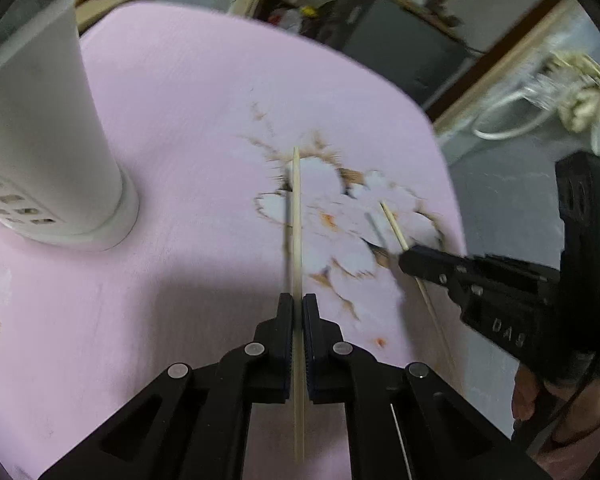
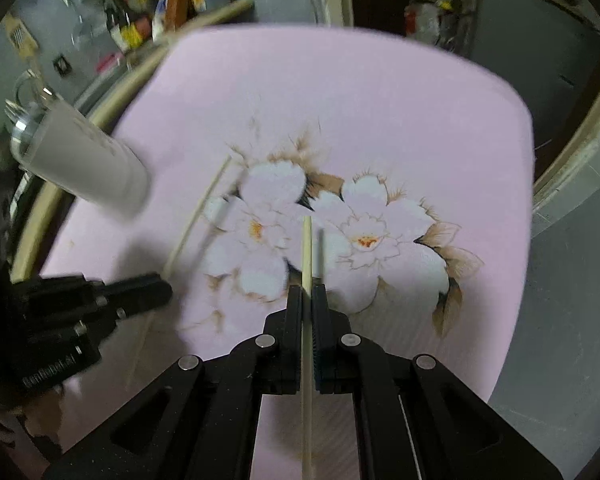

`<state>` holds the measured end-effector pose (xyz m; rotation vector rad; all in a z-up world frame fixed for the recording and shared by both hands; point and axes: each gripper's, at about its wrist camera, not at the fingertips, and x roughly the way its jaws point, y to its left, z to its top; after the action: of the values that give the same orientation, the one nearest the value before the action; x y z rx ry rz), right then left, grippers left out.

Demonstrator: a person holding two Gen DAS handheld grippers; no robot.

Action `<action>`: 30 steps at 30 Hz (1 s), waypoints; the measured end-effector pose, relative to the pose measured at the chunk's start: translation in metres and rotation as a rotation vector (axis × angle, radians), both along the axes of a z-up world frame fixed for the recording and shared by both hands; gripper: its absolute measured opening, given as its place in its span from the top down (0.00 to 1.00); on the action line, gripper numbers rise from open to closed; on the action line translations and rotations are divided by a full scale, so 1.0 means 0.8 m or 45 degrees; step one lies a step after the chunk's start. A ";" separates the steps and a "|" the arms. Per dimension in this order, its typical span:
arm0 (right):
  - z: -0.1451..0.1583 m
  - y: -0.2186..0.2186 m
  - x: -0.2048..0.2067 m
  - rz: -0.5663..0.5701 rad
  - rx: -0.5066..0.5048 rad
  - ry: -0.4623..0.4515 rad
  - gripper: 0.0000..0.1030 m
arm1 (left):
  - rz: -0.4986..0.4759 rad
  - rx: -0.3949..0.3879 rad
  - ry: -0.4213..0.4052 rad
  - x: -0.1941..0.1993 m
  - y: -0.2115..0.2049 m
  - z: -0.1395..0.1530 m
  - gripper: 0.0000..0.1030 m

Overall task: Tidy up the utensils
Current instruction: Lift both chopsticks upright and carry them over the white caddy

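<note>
Each gripper has its fingers closed on one chopstick. The left gripper (image 1: 297,308) pinches the left chopstick (image 1: 297,216) partway along, tip pointing out over the pink worktop (image 1: 180,120). The right gripper (image 2: 307,296) does the same with the right chopstick (image 2: 307,248). The sticks look light, thin, stiff and smooth — likely to pivot or slip in a loose pinch, so a hold near mid-length seems wise. The white holder (image 1: 40,120) stands well left of both, on the worktop.

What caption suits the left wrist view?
Left gripper clamps a chopstick above the pink floral tablecloth.
</note>
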<state>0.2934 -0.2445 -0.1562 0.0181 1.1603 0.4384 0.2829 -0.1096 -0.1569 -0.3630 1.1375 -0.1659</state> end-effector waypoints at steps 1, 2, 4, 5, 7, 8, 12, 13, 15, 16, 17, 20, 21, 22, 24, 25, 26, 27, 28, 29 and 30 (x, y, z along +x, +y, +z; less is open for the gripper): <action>0.011 -0.002 -0.010 -0.030 0.029 -0.043 0.96 | -0.032 -0.014 -0.037 -0.008 -0.002 0.009 0.95; 0.021 -0.004 -0.020 -0.059 0.057 -0.083 0.96 | -0.052 -0.023 -0.059 -0.012 -0.003 0.016 0.95; 0.039 -0.011 -0.035 -0.118 0.134 -0.165 0.96 | -0.079 -0.029 -0.112 -0.025 0.005 0.031 0.95; 0.047 -0.015 -0.042 -0.143 0.165 -0.201 0.96 | -0.086 -0.044 -0.141 -0.032 0.010 0.039 0.95; 0.062 -0.020 -0.058 -0.193 0.227 -0.283 0.96 | -0.102 -0.063 -0.222 -0.044 0.020 0.060 0.95; 0.069 -0.024 -0.063 -0.211 0.255 -0.322 0.96 | -0.111 -0.063 -0.258 -0.050 0.023 0.069 0.95; 0.118 -0.010 -0.074 -0.258 0.361 -0.505 0.96 | -0.131 -0.053 -0.396 -0.072 0.047 0.108 0.95; 0.132 -0.005 -0.076 -0.260 0.379 -0.549 0.96 | -0.128 -0.064 -0.434 -0.079 0.057 0.119 0.95; 0.155 0.006 -0.082 -0.258 0.416 -0.619 0.96 | -0.112 -0.086 -0.485 -0.088 0.078 0.136 0.95; 0.168 0.017 -0.085 -0.248 0.437 -0.657 0.96 | -0.098 -0.103 -0.514 -0.091 0.090 0.145 0.95; 0.180 0.027 -0.085 -0.238 0.454 -0.688 0.96 | -0.083 -0.117 -0.543 -0.093 0.102 0.155 0.95; 0.213 0.061 -0.086 -0.206 0.497 -0.768 0.96 | -0.048 -0.134 -0.610 -0.092 0.139 0.178 0.95; 0.226 0.075 -0.084 -0.192 0.510 -0.797 0.96 | -0.037 -0.139 -0.630 -0.092 0.152 0.186 0.95; 0.232 0.090 -0.082 -0.184 0.521 -0.814 0.96 | -0.026 -0.139 -0.649 -0.089 0.164 0.194 0.95; 0.251 0.116 -0.077 -0.161 0.566 -0.860 0.96 | -0.004 -0.132 -0.682 -0.081 0.187 0.205 0.95; 0.256 0.128 -0.077 -0.154 0.579 -0.876 0.96 | 0.006 -0.130 -0.696 -0.079 0.198 0.211 0.95; 0.262 0.139 -0.076 -0.145 0.595 -0.900 0.96 | 0.018 -0.132 -0.711 -0.076 0.209 0.215 0.95; 0.269 0.152 -0.073 -0.137 0.618 -0.930 0.96 | 0.029 -0.137 -0.723 -0.074 0.216 0.216 0.95; 0.273 0.159 -0.073 -0.135 0.635 -0.951 0.96 | 0.043 -0.146 -0.737 -0.071 0.229 0.218 0.95; 0.275 0.166 -0.071 -0.137 0.653 -0.972 0.96 | 0.058 -0.153 -0.750 -0.068 0.241 0.220 0.95; 0.279 0.176 -0.068 -0.147 0.677 -1.007 0.96 | 0.073 -0.157 -0.767 -0.064 0.251 0.223 0.95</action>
<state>0.2386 -0.1040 0.0670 0.3422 0.2446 0.5705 0.2314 0.0910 0.0212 -0.4185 0.5229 -0.2743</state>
